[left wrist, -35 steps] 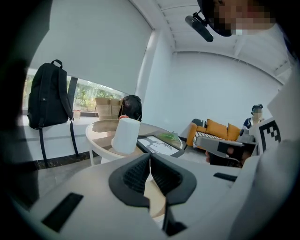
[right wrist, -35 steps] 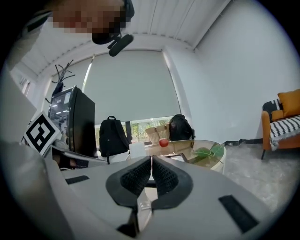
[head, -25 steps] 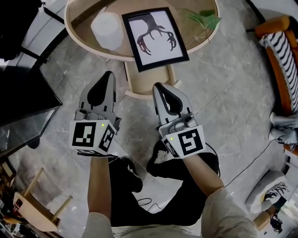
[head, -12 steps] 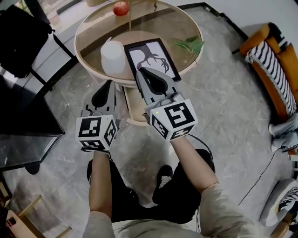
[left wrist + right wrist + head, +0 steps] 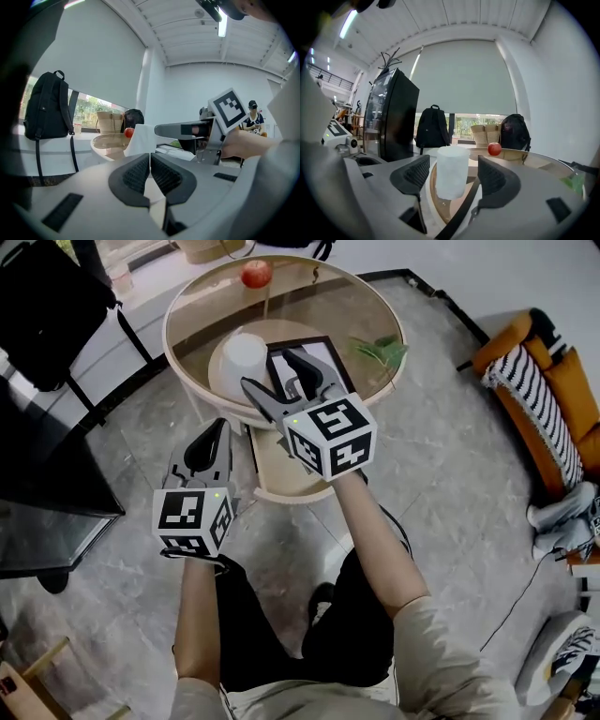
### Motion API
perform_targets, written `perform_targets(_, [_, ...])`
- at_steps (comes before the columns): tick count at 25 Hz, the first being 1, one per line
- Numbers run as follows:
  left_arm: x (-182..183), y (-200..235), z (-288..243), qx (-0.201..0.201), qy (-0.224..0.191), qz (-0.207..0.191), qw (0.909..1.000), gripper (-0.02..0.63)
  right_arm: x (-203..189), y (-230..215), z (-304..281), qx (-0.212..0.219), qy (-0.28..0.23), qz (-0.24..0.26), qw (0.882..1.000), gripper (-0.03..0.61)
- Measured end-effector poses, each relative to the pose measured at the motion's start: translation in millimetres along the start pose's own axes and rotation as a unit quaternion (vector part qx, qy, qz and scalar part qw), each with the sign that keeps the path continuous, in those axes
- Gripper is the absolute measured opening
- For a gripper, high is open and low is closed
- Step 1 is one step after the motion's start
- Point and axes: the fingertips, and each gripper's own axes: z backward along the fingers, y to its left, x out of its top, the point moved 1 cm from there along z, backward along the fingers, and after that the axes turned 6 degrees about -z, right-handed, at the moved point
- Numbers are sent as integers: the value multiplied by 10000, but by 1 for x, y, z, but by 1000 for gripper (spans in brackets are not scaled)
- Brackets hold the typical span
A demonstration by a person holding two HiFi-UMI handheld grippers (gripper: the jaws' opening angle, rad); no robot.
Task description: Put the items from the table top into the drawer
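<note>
On the round glass-topped table [image 5: 187, 306] stand a white cylinder [image 5: 242, 357], a black-framed antler picture [image 5: 314, 348], a red apple [image 5: 255, 274] and a green leaf sprig [image 5: 380, 351]. My right gripper [image 5: 277, 374] hovers over the picture's near edge. Its jaws have just been opening and now stand wide, with nothing pressed between them. In the right gripper view the cylinder [image 5: 451, 171] stands just ahead of the gap, untouched, with the apple [image 5: 494, 149] behind it. My left gripper [image 5: 214, 432] is shut and empty, short of the table's rim; its pads [image 5: 161, 174] meet.
A beige panel [image 5: 277, 474] juts out below the table's near rim. A black backpack [image 5: 47, 306] hangs at the left, a dark cabinet [image 5: 47, 484] stands beside it. An orange striped seat [image 5: 544, 381] and shoes [image 5: 562, 652] are at the right.
My right gripper has travelled forward and up, from the floor side to over the table, and its jaws have opened. The left gripper edged forward a little, still shut.
</note>
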Motion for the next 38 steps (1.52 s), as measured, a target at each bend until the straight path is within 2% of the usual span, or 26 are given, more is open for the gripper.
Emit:
perform_targets(6, [-3,-7,6,147,42,-60,9999,23,-15,-2,-31,279,628,19,9976,320])
perform_targets(10, [0,-10,9,234,85,-188,9995,23,-11,-7,-44,-25,800,249,9965,318])
perform_targets(12, [0,-10,12,261,103,-223,9994,23,-11,-7,-46,-9,825,230,9963,314])
perform_targets(13, [-1,-9,13,265,114,-237,9993,23,-11,-7,-46,9,820,210,9964,297])
perform_targets(14, [-2,-9,13,263,126,-243,9993,23,-11,-6,-45,7,796,205,9966,232])
perform_targets(19, [-10,-12,7,146,141,-102,9997,23,5,2,-32,100,413,362,9984,221])
perform_targets(24, [-14,-41,-13,-343,39,2,9994,23,19,-10,1,18,-73,457,9989,218])
perform_targets(26, [-16,-55,-19,-587,41,2,9983,23,23,-23,21,-162,-274,432,9986,218])
perform_targets(31, [-21,-88,-34,-1108,-57,-54,9938,23,39,-73,92,-1063,-640,434,9913,216])
perform_targets(35, [-32,-122,-38,-1441,-56,-19,9895,23,9,-112,160,-1865,-427,542,9800,216])
perform_targets(38, [-44,-135,-37,-1601,-32,17,9871,23,-19,-129,194,-2191,-237,588,9737,216])
